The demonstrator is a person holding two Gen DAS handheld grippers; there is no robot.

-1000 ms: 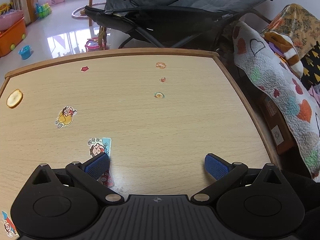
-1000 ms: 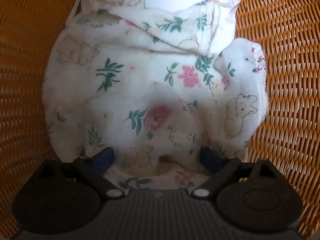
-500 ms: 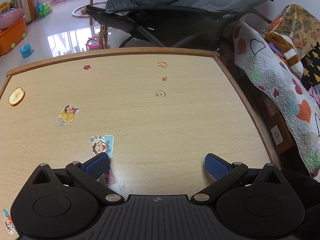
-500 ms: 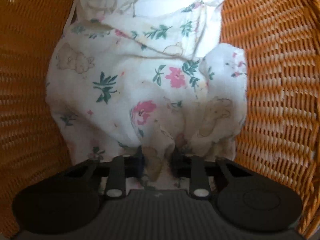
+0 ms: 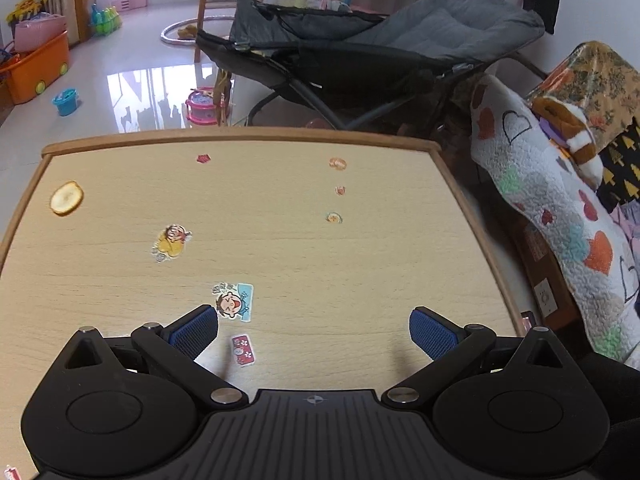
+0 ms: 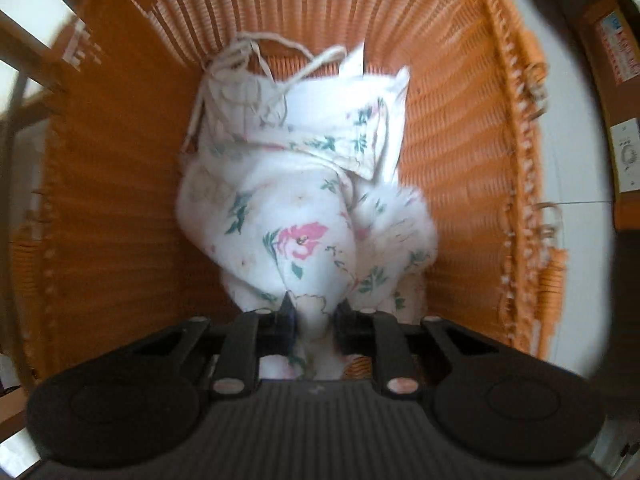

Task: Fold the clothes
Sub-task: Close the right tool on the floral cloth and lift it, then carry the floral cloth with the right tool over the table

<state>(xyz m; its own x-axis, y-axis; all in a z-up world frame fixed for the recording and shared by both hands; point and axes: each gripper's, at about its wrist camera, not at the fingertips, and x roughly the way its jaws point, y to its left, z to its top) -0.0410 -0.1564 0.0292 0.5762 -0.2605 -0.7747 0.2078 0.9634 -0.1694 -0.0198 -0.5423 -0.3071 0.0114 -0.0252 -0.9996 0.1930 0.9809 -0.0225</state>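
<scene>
- The garment (image 6: 304, 216) is motion-blurred; its lower end is hidden between the right gripper (image 6: 314, 320) fingers.
- A sticker (image 5: 10, 472) is cut off by the left-wrist view's edge.

Through my left wrist view I see a light wooden table with a raised brown rim (image 5: 240, 134) across the middle, dotted with cartoon stickers (image 5: 234, 302). A grey padded reclining chair on a black frame (image 5: 400, 36) sits upper centre, a white heart-patterned quilt (image 5: 560, 208) at right, an orange plastic toy bin (image 5: 38, 66) upper left.
</scene>
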